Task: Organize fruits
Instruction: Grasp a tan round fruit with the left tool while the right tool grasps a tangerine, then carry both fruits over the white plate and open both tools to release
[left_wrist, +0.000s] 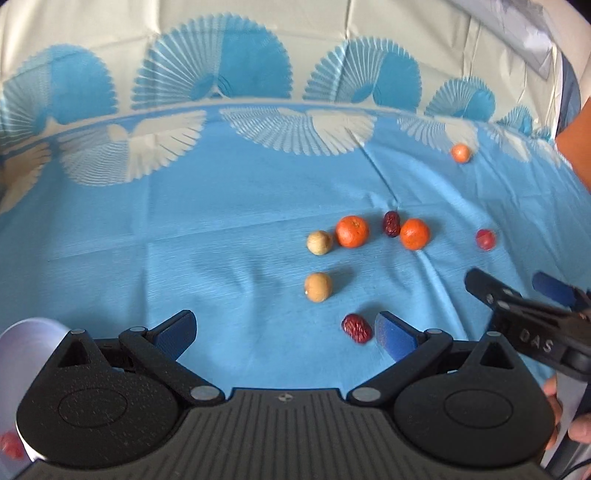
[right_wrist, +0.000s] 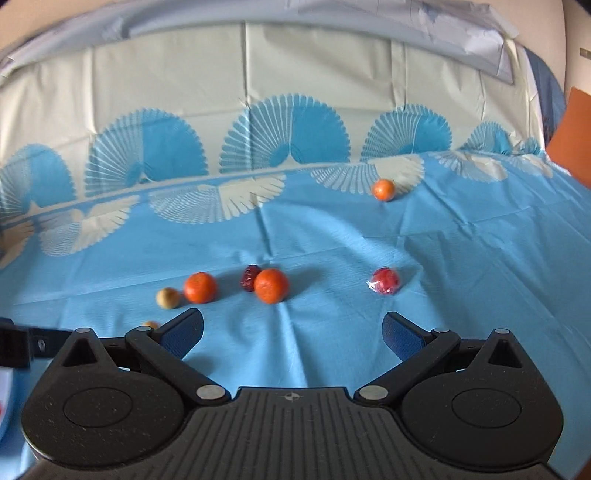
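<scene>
The fruits lie on a blue cloth (left_wrist: 184, 229) with white fan shapes. In the left wrist view, two big oranges sit near the middle of the frame: one orange (left_wrist: 352, 231) and a second orange (left_wrist: 414, 233) to its right. A dark red date (left_wrist: 391, 223) sits between them, touching the second orange. A pale round fruit (left_wrist: 319, 242) sits just beside the first orange, on its left. Another tan round fruit (left_wrist: 318, 287) lies below that one. A wrinkly red date (left_wrist: 357, 328) lies lower down, just beside the right finger of the left gripper (left_wrist: 286, 332). A red fruit in clear wrap (left_wrist: 485, 239) is at the right side. A small orange (left_wrist: 460, 153) is far up at the upper right, well apart from the rest.

The left gripper is at the bottom of its frame. Its two blue fingers are spread wide and hold nothing. The right gripper (left_wrist: 517, 288) pokes in from the right edge of this view.

In the right wrist view, the right gripper (right_wrist: 293, 332) is also spread wide and holds nothing. The wrapped red fruit (right_wrist: 385, 281) sits above its right finger.

A white plate (left_wrist: 26, 343) peeks out at the lower left of the left wrist view, with something small and red (left_wrist: 10, 445) by it.
</scene>
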